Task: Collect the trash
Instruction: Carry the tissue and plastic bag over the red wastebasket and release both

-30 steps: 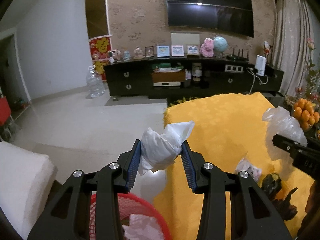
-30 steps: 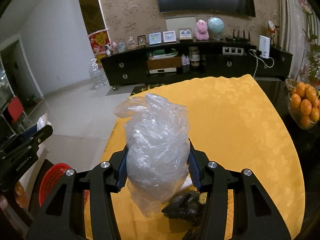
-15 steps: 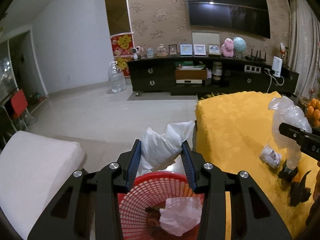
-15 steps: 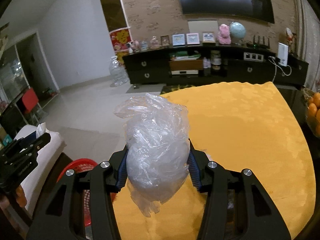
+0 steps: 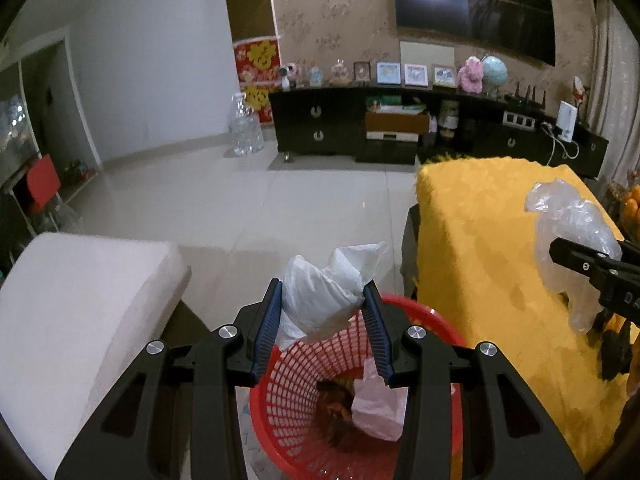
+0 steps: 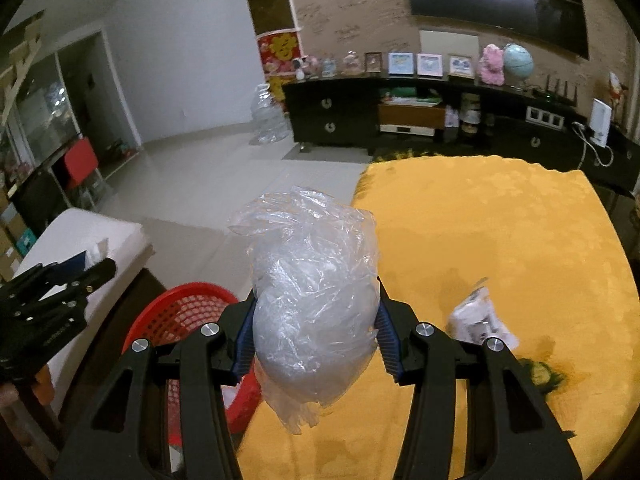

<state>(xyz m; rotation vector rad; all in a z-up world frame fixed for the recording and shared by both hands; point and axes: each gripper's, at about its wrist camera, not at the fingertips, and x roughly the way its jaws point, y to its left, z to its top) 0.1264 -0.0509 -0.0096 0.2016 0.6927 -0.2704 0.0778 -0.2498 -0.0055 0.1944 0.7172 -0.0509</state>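
My left gripper (image 5: 323,312) is shut on a crumpled white tissue (image 5: 320,296) and holds it above the red mesh basket (image 5: 296,384), which holds a pinkish wrapper (image 5: 376,408) and dark scraps. My right gripper (image 6: 316,328) is shut on a crumpled clear plastic bag (image 6: 316,304) above the left edge of the yellow-covered table (image 6: 500,220). The basket also shows in the right wrist view (image 6: 180,312), below left of the bag. The right gripper with its bag shows in the left wrist view (image 5: 576,240).
A small white wrapper (image 6: 480,320) and a dark scrap (image 6: 540,376) lie on the table. A white cushioned seat (image 5: 72,304) stands left of the basket. Tiled floor (image 5: 240,200) and a black TV cabinet (image 5: 400,132) lie beyond.
Both grippers have moved left. The left one went from over the table edge to above the red basket, still holding the tissue. The right one moved toward the table's left edge with the bag.
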